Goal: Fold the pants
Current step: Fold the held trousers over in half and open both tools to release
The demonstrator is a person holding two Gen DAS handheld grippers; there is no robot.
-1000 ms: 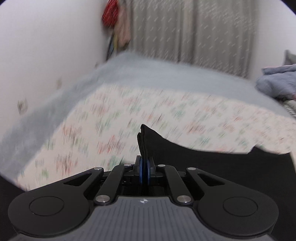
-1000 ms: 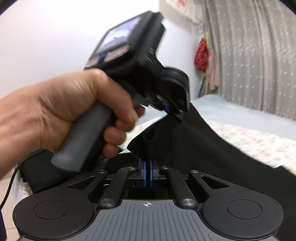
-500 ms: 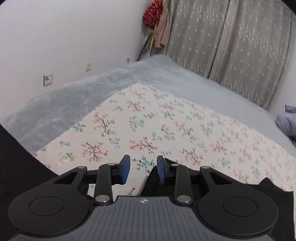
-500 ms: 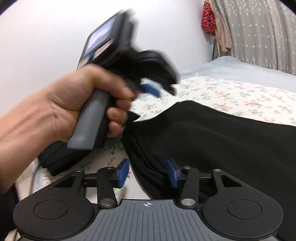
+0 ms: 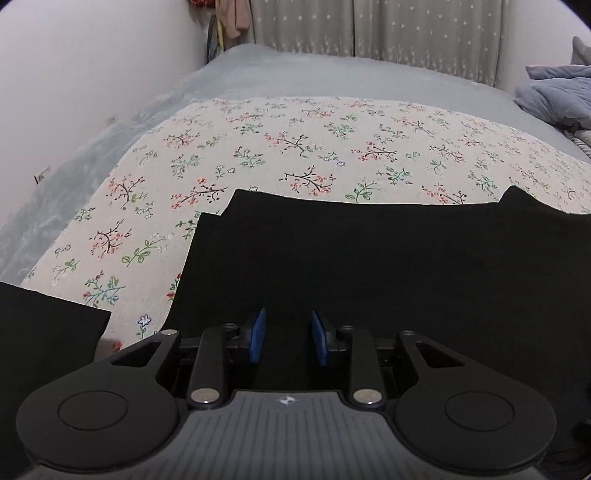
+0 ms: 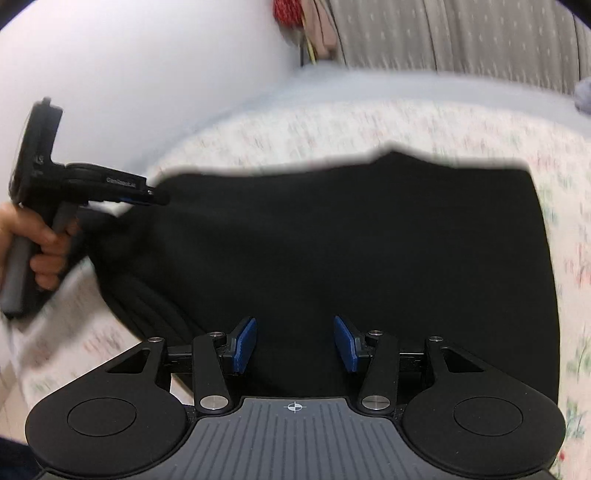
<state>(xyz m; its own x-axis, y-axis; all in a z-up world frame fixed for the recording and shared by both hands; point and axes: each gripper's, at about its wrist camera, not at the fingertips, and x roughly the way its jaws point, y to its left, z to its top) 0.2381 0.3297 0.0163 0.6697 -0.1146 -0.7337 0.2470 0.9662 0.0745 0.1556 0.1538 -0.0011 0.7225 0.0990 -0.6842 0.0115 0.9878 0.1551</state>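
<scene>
Grey bed (image 5: 295,70) under a floral cotton sheet (image 5: 295,147), black folded pants (image 5: 369,266) flat on it; left hand-held gripper (image 5: 288,341) and right hand-held gripper (image 6: 294,344) hover above, both parted, gripping nothing

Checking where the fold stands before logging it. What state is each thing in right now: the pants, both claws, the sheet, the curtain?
pants: folded over, lying flat on the sheet, layered edges showing at one end
left claw: open, over the pants, gripping nothing
right claw: open, over the pants, gripping nothing
sheet: spread flat on the bed
curtain: drawn shut
</scene>
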